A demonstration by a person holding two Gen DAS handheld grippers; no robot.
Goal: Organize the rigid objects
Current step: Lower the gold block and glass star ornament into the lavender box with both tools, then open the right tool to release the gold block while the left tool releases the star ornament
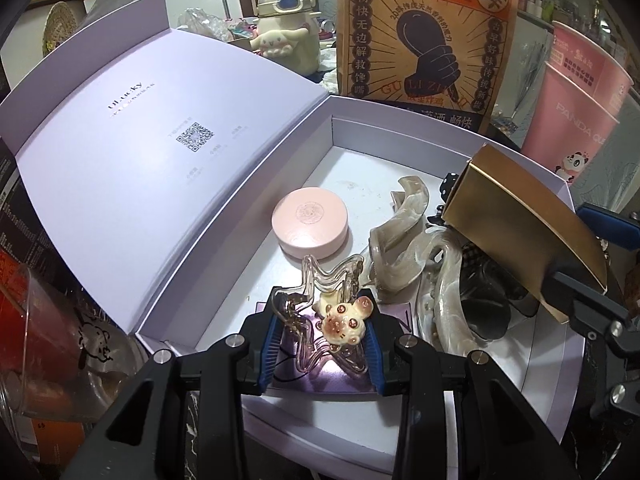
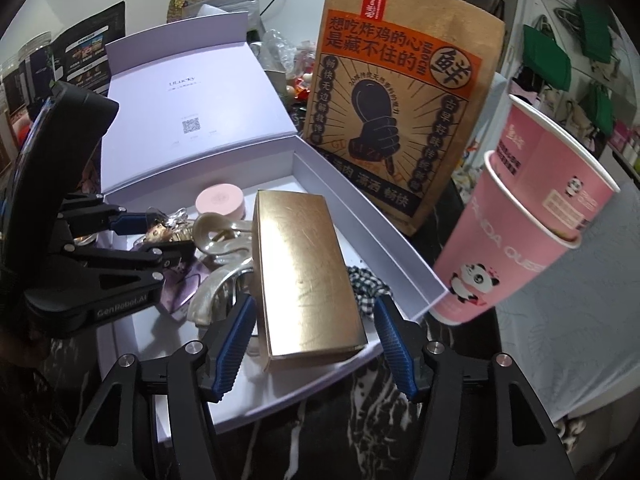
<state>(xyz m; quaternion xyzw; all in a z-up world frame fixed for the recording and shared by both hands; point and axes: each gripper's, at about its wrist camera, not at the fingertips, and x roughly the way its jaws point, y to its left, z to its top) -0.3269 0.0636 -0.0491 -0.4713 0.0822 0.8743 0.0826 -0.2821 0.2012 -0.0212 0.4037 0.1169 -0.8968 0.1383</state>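
An open white gift box (image 1: 280,162) (image 2: 362,216) holds a pink round compact (image 1: 310,220) (image 2: 220,200), pearly hair claws (image 1: 404,232) (image 2: 224,248) and a checked scrunchie (image 2: 366,286). My left gripper (image 1: 322,314) (image 2: 156,234) is shut on a clear star-shaped hair claw with a bear charm (image 1: 344,320), just over the box's near end. A gold rectangular box (image 2: 308,272) (image 1: 520,232) lies tilted on the hair claws. My right gripper (image 2: 312,320) (image 1: 568,246) stands open around its near end, with a gap at the right pad.
The box's lid (image 1: 120,160) lies open to the left. A tall brown paper bag (image 2: 400,120) (image 1: 424,40) stands behind the box, stacked pink paper cups (image 2: 520,232) (image 1: 580,100) lean at the right. A clear glass cup (image 1: 40,340) sits near left, a cream bottle (image 1: 284,32) behind.
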